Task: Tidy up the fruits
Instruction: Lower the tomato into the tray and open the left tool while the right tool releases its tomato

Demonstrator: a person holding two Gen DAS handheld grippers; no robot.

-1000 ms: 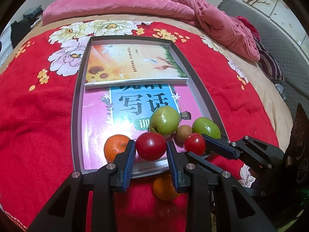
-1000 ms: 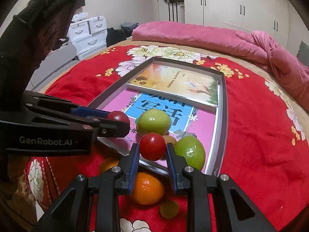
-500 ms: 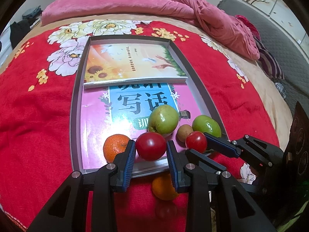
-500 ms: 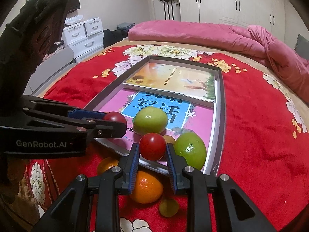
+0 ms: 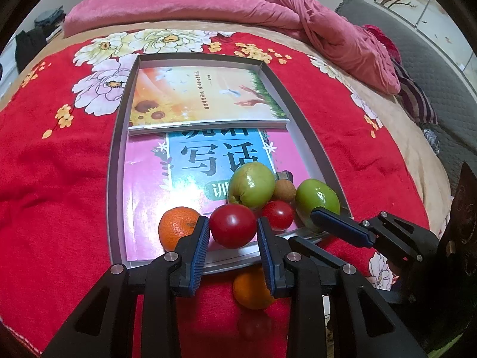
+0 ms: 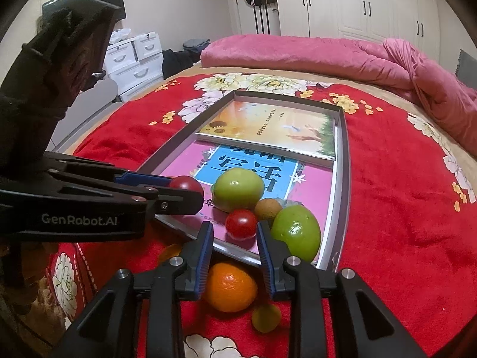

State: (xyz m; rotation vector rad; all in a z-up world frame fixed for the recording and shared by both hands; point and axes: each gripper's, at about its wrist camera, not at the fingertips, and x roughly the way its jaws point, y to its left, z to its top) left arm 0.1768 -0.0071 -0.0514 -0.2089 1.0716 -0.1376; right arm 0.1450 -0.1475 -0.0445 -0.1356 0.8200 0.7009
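A grey tray (image 5: 114,161) lies on the red bed cover and holds two books and fruit. My left gripper (image 5: 232,232) is shut on a red tomato (image 5: 232,229) above the tray's near edge. My right gripper (image 6: 235,234) stands open around a smaller red tomato (image 6: 241,223) that rests in the tray, with gaps on both sides. In the tray also lie a green apple (image 5: 252,185), a second green fruit (image 5: 317,200), a small brown fruit (image 5: 284,191) and an orange (image 5: 178,229). Another orange (image 6: 229,287) and a small yellow-green fruit (image 6: 266,317) lie on the cover outside the tray.
A sunflower book (image 5: 202,98) and a pink and blue book (image 5: 179,173) cover the tray floor. A pink duvet (image 5: 238,6) is heaped at the far side of the bed. White drawers (image 6: 134,59) stand beyond the bed's left side.
My right gripper has opened and let go of the small tomato, which now rests in the tray beside the green fruit. My left gripper still holds its tomato in about the same place.
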